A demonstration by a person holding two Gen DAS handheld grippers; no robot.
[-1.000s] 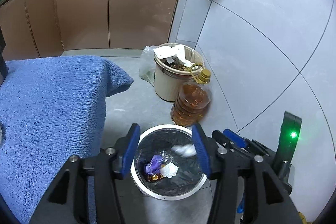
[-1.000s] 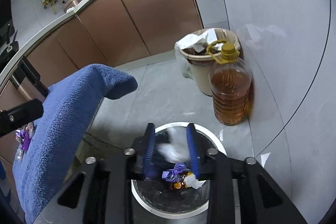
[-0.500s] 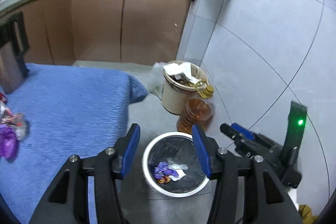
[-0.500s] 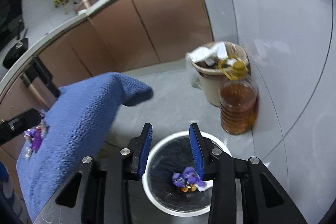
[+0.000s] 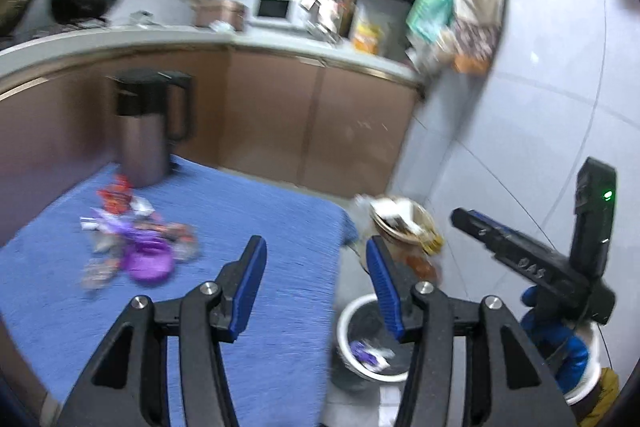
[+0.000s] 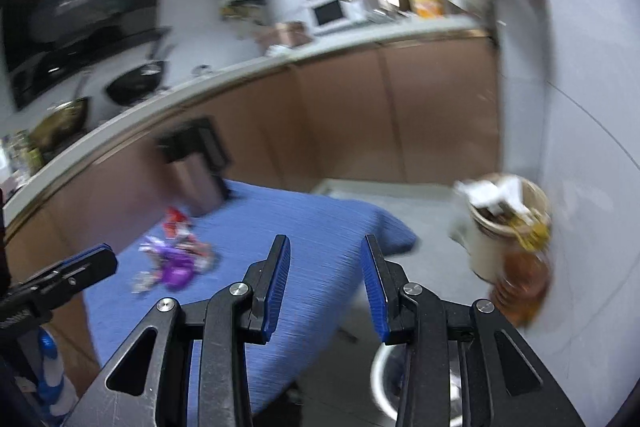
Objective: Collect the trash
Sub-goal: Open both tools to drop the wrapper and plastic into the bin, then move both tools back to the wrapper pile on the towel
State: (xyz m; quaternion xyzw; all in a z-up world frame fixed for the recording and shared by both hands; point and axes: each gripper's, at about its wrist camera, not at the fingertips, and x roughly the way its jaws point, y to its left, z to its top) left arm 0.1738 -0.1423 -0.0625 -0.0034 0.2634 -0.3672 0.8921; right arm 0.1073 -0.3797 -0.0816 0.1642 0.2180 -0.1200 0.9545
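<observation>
Blurrily, crumpled purple-and-red wrappers litter blue towel.

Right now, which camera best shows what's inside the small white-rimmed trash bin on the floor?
Left wrist: the small white-rimmed trash bin shows its black liner and wrappers. Right wrist catches only a rim sliver behind the right gripper.

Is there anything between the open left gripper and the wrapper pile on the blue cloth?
Nothing visible. Bare blue cloth lies between the left gripper and the wrapper pile. The dark thermos jug stands behind the pile, off the line of approach.
</observation>
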